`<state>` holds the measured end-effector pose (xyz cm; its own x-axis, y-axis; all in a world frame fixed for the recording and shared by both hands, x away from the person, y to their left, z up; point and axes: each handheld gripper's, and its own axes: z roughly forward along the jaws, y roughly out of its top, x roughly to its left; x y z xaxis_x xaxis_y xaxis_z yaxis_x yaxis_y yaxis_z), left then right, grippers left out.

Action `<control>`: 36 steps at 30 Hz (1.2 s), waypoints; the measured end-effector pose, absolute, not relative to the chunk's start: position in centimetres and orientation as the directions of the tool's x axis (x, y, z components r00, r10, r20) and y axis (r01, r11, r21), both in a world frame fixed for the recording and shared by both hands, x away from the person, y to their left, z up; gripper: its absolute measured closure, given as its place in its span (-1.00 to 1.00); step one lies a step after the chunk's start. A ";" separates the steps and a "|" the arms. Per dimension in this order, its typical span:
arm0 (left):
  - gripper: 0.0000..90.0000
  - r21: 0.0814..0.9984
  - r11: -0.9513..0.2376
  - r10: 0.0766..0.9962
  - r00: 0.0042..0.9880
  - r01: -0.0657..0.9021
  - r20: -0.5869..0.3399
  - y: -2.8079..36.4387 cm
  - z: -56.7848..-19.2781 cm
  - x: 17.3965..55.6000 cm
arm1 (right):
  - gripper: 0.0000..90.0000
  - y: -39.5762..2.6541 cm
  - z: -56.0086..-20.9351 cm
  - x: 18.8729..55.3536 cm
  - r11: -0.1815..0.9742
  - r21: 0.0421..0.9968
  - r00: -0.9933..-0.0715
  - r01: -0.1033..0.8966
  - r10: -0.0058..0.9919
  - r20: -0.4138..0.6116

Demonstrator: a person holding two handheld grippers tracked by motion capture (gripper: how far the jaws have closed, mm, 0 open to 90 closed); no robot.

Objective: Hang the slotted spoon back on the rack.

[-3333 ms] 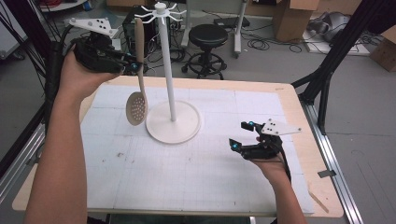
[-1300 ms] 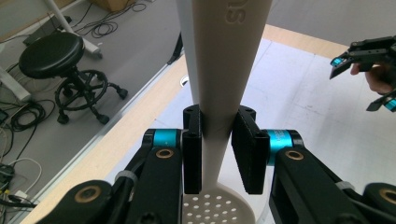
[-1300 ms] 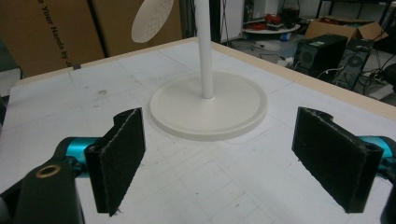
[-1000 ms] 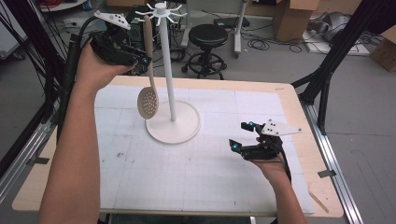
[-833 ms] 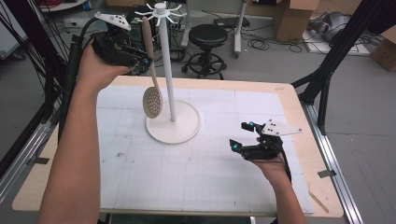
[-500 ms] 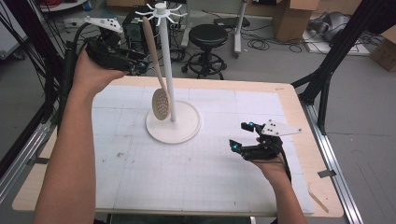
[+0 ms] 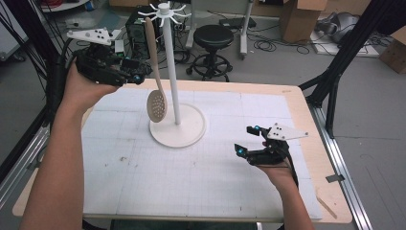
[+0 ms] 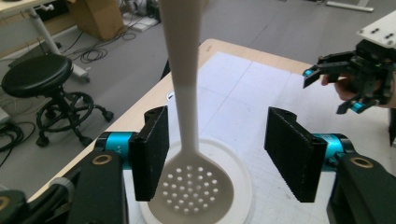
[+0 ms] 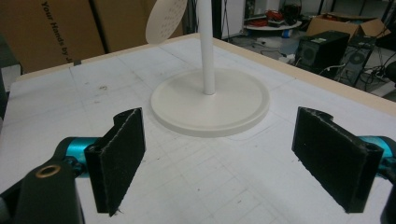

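Observation:
A cream slotted spoon (image 7: 156,104) hangs by its handle from a hook at the top of the white stand (image 7: 171,72), beside the pole. My left gripper (image 7: 139,75) is held in the air just left of the handle. Its jaws have just been opening. In the left gripper view the spoon (image 8: 186,93) rises between the open jaws of the left gripper (image 8: 217,158), close to the left pad, and neither pad presses on it. My right gripper (image 7: 245,139) rests low over the mat at the right, open and holding nothing, as the right gripper view (image 9: 224,158) confirms.
The stand's round base (image 9: 210,107) sits on the white gridded mat (image 7: 143,177) that covers the wooden table. A black stool (image 7: 212,36), cables and cardboard boxes (image 7: 299,14) stand on the floor beyond the far edge.
The left gripper's jaws have come off the spoon handle, and the hand has drawn back to the left and slightly down. The spoon has swung in toward the pole. The right hand has stayed still.

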<state>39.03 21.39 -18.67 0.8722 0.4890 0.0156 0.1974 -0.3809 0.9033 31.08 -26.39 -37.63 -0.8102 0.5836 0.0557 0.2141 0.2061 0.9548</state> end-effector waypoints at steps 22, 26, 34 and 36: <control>-0.58 0.938 -0.308 0.419 0.908 0.159 -0.016 23.2 -25.4 33.8 | -0.63 -26.4 -37.6 31.0 0.208 0.954 -0.809 0.214 0.585 0.054; -0.64 0.934 -0.313 0.415 0.909 0.170 -0.027 23.3 -26.8 33.5 | -0.63 -26.4 -37.6 31.1 0.205 0.957 -0.810 0.205 0.585 0.048; -0.70 0.941 -0.285 0.408 0.911 0.184 -0.054 23.4 -29.3 32.7 | -0.63 -26.5 -37.6 31.1 0.202 0.956 -0.809 0.212 0.585 0.056; -0.72 0.940 -0.283 0.408 0.911 0.188 -0.060 23.3 -30.0 32.5 | -0.63 -26.5 -37.6 31.2 0.202 0.957 -0.809 0.210 0.585 0.054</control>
<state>32.50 23.33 -29.99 0.9112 0.4075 -0.0600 0.1884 -0.2828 0.9405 31.20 -26.54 -37.65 -0.8090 0.5853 0.0539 0.2100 0.2021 0.9566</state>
